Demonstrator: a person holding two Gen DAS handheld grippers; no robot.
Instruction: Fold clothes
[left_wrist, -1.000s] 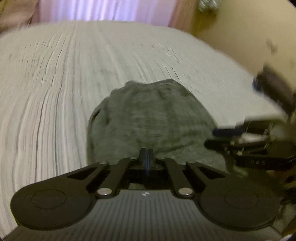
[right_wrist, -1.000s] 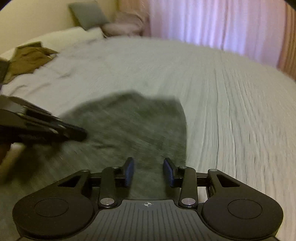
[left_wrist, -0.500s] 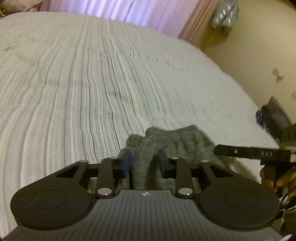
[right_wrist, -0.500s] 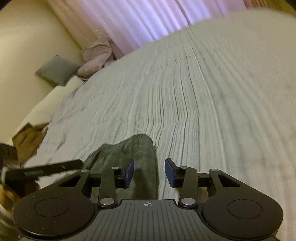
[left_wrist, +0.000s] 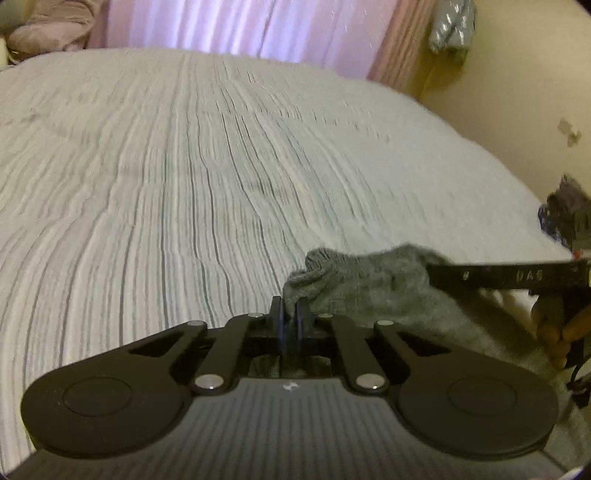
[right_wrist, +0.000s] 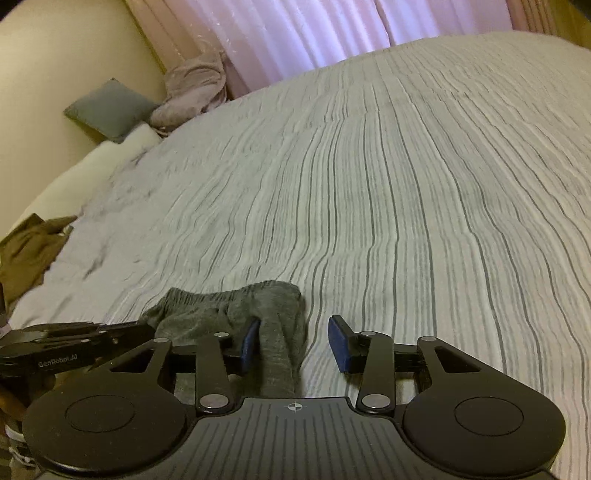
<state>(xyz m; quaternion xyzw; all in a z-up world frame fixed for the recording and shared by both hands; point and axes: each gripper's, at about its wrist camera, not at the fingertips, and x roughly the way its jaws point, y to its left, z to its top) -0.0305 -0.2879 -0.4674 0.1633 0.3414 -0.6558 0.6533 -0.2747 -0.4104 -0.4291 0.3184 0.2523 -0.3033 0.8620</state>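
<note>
A grey knit garment (left_wrist: 369, 284) lies bunched at the near edge of the striped bed cover (left_wrist: 184, 184). My left gripper (left_wrist: 290, 314) is shut on the left corner of its elastic edge. In the right wrist view the same grey garment (right_wrist: 236, 299) runs back between the fingers of my right gripper (right_wrist: 295, 343), which stands open around a fold of it, touching neither pad clearly. The left gripper (right_wrist: 74, 343) shows as a black bar at the left. The right gripper (left_wrist: 509, 275) reaches over the cloth from the right, with a hand (left_wrist: 557, 332) behind it.
Pink curtains (right_wrist: 332, 29) hang behind the bed. A grey pillow (right_wrist: 107, 107), a pink bundle (right_wrist: 192, 92) and a brown garment (right_wrist: 29, 251) lie at the bed's left side. A cream wall (left_wrist: 535, 92) and dark clothes (left_wrist: 569, 214) stand to the right.
My left gripper was open half a second ago and has shut on the garment's edge. Both grippers drew back to the garment's near edge. The right gripper stays open.
</note>
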